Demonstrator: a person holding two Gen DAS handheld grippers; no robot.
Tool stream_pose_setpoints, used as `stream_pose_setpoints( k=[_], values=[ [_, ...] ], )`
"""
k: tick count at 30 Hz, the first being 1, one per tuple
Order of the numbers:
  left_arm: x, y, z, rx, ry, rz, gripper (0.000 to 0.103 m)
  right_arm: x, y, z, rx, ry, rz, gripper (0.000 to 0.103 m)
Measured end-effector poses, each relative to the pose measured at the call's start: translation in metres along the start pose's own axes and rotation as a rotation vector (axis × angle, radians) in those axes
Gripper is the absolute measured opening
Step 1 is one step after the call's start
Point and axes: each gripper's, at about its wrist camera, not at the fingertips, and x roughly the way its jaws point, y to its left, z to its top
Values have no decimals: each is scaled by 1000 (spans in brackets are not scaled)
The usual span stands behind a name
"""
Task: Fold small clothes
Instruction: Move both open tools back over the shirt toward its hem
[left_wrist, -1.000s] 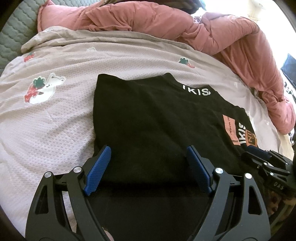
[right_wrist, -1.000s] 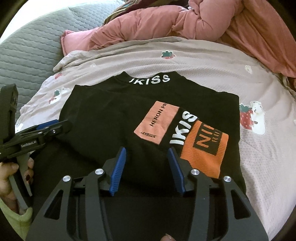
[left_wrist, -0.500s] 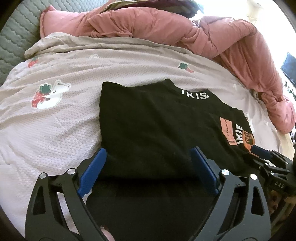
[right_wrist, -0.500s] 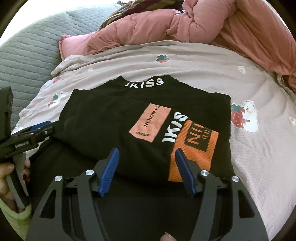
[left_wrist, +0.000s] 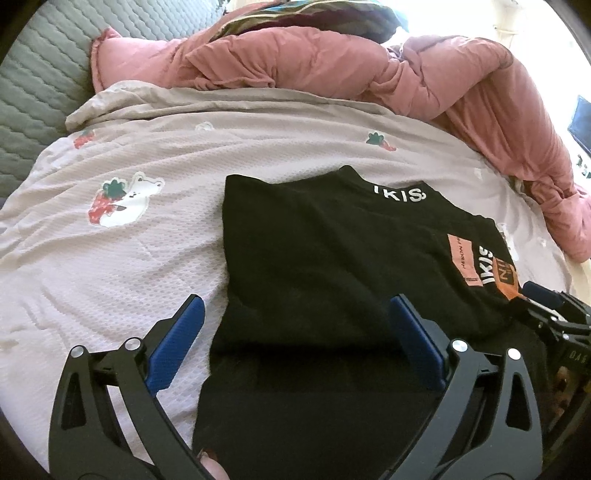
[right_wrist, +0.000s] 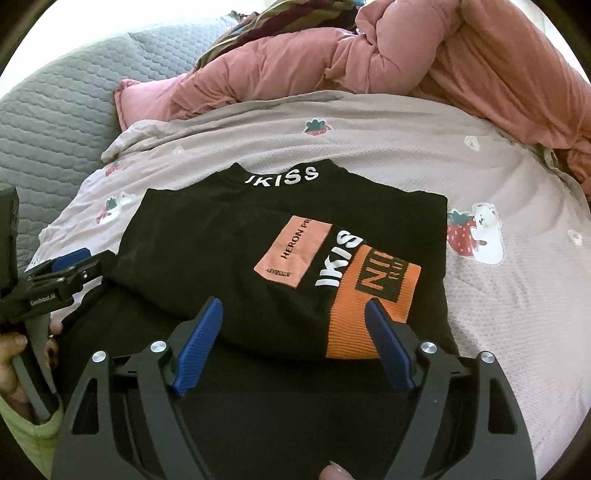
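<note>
Black shirt (right_wrist: 229, 258) lies folded on bedspread (left_wrist: 110, 266). Left gripper (left_wrist: 295, 332) fingers wide apart, nothing clamped. Right gripper (right_wrist: 295, 332) fingers opening above shirt's near edge, nothing pressed.

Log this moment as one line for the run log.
task: fold small clothes | black T-shirt: folded, flat on bedspread | left tool: open, empty | right tool: opening, empty

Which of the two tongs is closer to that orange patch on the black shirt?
Right tongs, opening right at the orange patch; the left tongs sit at the black shirt's plain side, far off.
</note>
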Motion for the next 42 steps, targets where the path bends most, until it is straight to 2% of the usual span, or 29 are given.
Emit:
stream_pose_setpoints(
  k=[32, 42],
  values=[
    [-29, 15, -28, -37, -28, 37, 93, -35, -10, -9, 7, -38, -24, 78],
    [-44, 8, -39, -6, -33, 48, 93, -48, -18, -20, 12, -34, -29, 78]
  ],
)
